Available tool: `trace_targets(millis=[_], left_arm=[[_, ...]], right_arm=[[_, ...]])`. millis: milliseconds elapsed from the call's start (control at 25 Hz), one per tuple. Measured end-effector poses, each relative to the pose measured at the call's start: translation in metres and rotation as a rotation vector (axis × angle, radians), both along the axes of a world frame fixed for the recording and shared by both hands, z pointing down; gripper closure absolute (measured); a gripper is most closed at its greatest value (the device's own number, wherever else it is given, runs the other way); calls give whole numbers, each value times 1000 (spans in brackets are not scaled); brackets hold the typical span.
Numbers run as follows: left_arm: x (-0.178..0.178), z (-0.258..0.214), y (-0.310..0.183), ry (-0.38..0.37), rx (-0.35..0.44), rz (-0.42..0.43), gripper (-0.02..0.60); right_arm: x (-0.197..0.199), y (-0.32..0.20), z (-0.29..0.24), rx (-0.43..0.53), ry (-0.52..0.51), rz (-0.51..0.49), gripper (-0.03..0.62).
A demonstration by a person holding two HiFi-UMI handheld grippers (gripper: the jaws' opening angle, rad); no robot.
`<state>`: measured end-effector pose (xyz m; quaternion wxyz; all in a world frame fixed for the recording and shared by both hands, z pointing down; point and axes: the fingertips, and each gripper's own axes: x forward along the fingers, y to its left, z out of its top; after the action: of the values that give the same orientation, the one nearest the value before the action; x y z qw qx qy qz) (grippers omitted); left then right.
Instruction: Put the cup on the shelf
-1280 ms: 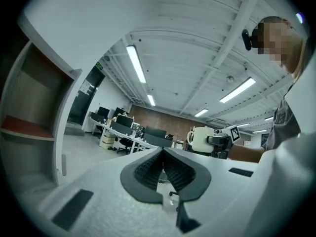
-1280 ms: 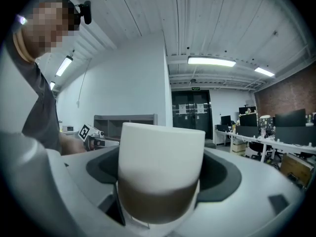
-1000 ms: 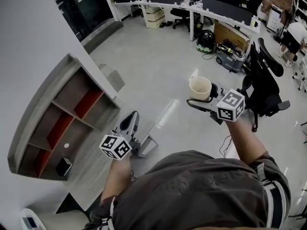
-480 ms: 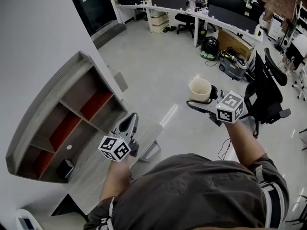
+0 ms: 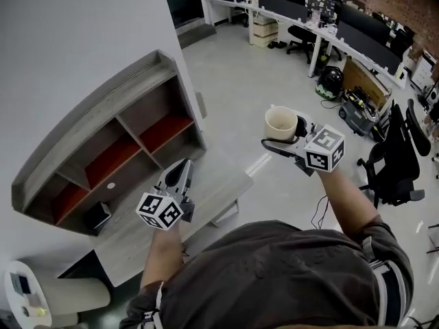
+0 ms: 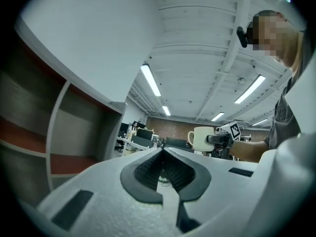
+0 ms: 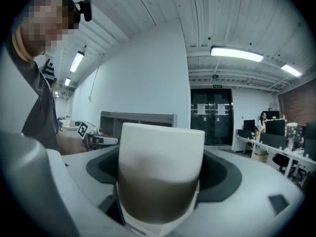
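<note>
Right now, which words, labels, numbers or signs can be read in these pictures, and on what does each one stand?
No text here can be read.
Green sign above the dark door: too small to read.
Sheets on the door glass: blurred.
Cup: plain, no print visible.
Cubes: square black-and-white patterns only, no letters.
</note>
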<state>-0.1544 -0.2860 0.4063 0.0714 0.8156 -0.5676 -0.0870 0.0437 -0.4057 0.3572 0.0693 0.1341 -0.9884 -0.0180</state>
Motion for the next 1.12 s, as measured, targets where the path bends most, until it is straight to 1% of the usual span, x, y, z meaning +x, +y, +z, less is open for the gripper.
trace_targets(millis=[120,280,560,840,1120], left_arm=[[-34,-4,20,-3,7,-72,583],[-84,-6,58,-5,13,-196,583],[-179,-7,140,-3,8,-395,583],[-263,-5,237,-7,-6,-595,583],[-319,3,329,-9,-24,-742,583]], right_arm=[[-46,9,-6,11,4,-74,152],[-117,28,-11,21,10,-196,152],[-250,82,-15,29,13,-389,152],[-381,164,-14,39,8,-599,152],[-485,256,-6,42,10,-769,152]])
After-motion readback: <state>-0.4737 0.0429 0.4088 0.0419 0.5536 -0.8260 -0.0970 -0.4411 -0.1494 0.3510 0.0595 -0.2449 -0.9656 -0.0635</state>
